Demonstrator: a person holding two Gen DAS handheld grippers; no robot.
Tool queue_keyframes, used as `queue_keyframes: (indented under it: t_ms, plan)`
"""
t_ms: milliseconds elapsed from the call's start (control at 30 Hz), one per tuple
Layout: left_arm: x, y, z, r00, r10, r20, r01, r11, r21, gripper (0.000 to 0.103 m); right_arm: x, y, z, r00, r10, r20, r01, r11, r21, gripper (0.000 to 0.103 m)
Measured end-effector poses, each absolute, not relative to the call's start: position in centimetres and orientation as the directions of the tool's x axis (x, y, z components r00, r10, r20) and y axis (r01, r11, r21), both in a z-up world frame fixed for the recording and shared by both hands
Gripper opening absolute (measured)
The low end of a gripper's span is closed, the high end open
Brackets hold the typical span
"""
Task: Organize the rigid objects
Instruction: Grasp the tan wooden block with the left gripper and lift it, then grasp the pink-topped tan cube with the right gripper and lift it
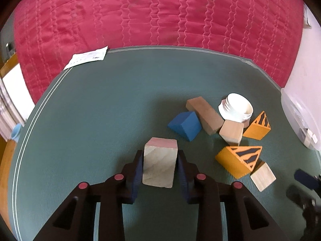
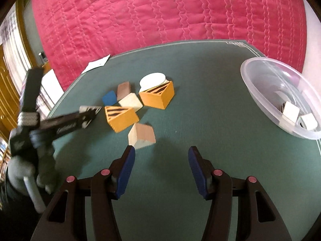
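Observation:
My left gripper point(image 1: 160, 156) is shut on a pale wooden block with a pink top point(image 1: 159, 163), held over the green mat point(image 1: 100, 110). To its right lie a blue block point(image 1: 185, 125), a brown bar point(image 1: 204, 114), a white jar lid point(image 1: 236, 108), two orange striped wedges point(image 1: 238, 160) point(image 1: 257, 126) and two pale cubes point(image 1: 231, 131) point(image 1: 262, 176). My right gripper point(image 2: 160, 154) is open and empty over the mat, with a pale and brown block point(image 2: 142, 136) just beyond its left finger. The left gripper shows at the left of the right wrist view point(image 2: 89, 113).
A clear plastic bowl point(image 2: 260, 80) stands at the mat's right, with white blocks point(image 2: 291, 110) in it. A pink quilt point(image 1: 160, 14) lies behind the mat. A white paper slip point(image 1: 88, 57) lies at the mat's far left corner.

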State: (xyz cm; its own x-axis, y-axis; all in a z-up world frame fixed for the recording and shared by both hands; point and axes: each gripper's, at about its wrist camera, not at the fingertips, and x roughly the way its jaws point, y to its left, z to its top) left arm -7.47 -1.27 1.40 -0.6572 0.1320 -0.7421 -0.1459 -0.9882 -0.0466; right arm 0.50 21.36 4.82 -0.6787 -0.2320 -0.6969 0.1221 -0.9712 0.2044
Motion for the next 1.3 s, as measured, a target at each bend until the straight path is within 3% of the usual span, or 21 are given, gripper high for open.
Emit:
queue_keyframes:
  t_ms: [600,1033,1300]
  plan:
    - [-5.6,-1.7,1.4,-0.672,0.137,-0.728,-0.144,-0.988,-0.053,0.033,-7.1,18.8,4.7,-0.649,-0.180,-0.739,0.082,-0.983,0.166,0.057]
    - [-5.3,-1.7,1.3,-0.670,0.134,-0.730,-0.134,-0.989,-0.059,0.033,-2.4,17.7,3.7,-0.648,-0.140,-0.749,0.165,-0.985,0.041,0.057]
    - [-4.8,-1.4,1.5,-0.674,0.142,-0.725,-0.141,-0.988,-0.062,0.033,-0.1,19.2,3.6,-0.648,-0.140,-0.748,0.130,-0.989,0.073,0.057]
